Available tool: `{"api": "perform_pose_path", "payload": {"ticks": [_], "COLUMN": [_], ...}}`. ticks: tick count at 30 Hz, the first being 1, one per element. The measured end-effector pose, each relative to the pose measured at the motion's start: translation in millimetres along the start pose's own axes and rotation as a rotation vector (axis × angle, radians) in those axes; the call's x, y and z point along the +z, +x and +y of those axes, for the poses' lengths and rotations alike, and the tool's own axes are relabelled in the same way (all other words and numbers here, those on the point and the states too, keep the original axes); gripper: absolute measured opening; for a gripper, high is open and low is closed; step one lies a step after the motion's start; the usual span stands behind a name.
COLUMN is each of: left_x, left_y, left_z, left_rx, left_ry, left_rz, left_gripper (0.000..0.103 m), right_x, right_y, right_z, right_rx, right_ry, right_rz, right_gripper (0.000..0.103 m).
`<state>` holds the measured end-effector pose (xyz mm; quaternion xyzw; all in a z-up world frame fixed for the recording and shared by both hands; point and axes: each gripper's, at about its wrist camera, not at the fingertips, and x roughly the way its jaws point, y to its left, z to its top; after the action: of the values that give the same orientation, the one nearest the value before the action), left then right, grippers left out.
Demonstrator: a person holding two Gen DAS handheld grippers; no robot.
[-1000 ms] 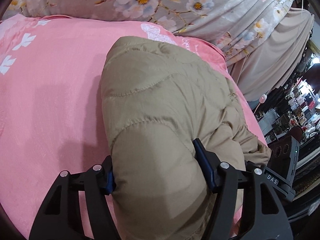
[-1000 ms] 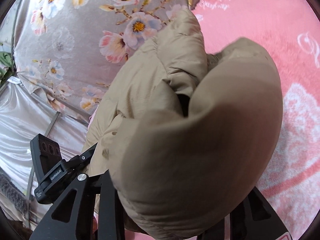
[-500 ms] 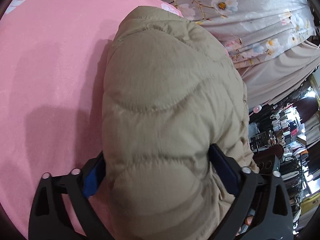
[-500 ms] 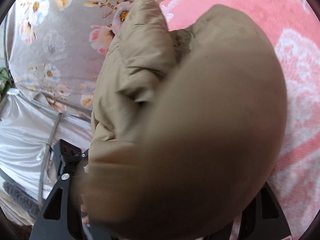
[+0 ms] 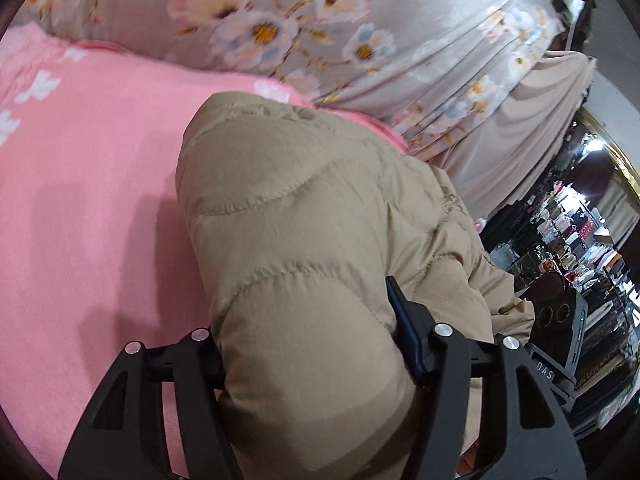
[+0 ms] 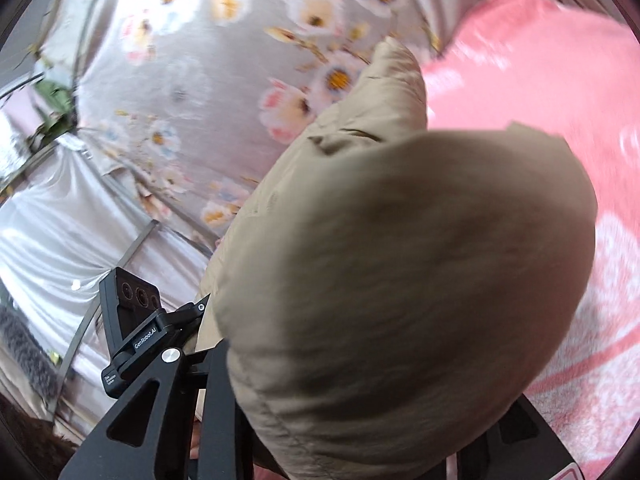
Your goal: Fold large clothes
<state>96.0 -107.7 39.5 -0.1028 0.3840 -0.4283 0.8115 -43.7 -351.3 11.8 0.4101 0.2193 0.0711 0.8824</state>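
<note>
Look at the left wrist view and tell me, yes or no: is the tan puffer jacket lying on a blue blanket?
No. The tan puffer jacket lies on a pink blanket, with grey flowered fabric behind it.

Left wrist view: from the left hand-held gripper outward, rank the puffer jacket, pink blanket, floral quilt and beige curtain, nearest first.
1. Tan puffer jacket: between the fingers of the left hand-held gripper, which have just been closing on it.
2. Pink blanket: under and left of it.
3. Floral quilt: beyond the blanket, top.
4. Beige curtain: upper right, about as far; too close to call.
</note>
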Motion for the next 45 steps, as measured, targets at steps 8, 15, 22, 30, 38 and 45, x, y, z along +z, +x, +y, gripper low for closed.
{"api": "perform_pose_path", "payload": {"ticks": [8, 15, 22, 30, 38, 45], "left_x": [27, 52, 76, 102, 132, 160], "left_y": [-74, -123, -174, -225, -244, -231], "left_z": [-39, -64, -67, -50, -4, 54], "left_rx": [-0.048, -0.070, -0.060, -0.040, -0.005, -0.018], "left_ry": [0.101, 0.179, 0.249, 0.298, 0.320, 0.315], "left_rz": [-0.169, -0.302, -0.440, -0.580, -0.669, -0.697], "left_gripper": [0.058, 0.058, 0.058, 0.058, 0.058, 0.058], "right_x": [14, 25, 40, 60, 76, 79], "right_y": [-38, -56, -53, -22, 37, 94], "right_z": [67, 120, 169, 233, 264, 279], "right_rx": [0.058, 0.115, 0.188, 0.245, 0.299, 0.285], "right_ry": [-0.176, -0.311, -0.422, -0.553, -0.609, -0.646], "right_rz": [-0.112, -0.189, -0.229, -0.269, -0.273, -0.270], "right_gripper": [0.030, 0.030, 0.030, 0.030, 0.030, 0.030]}}
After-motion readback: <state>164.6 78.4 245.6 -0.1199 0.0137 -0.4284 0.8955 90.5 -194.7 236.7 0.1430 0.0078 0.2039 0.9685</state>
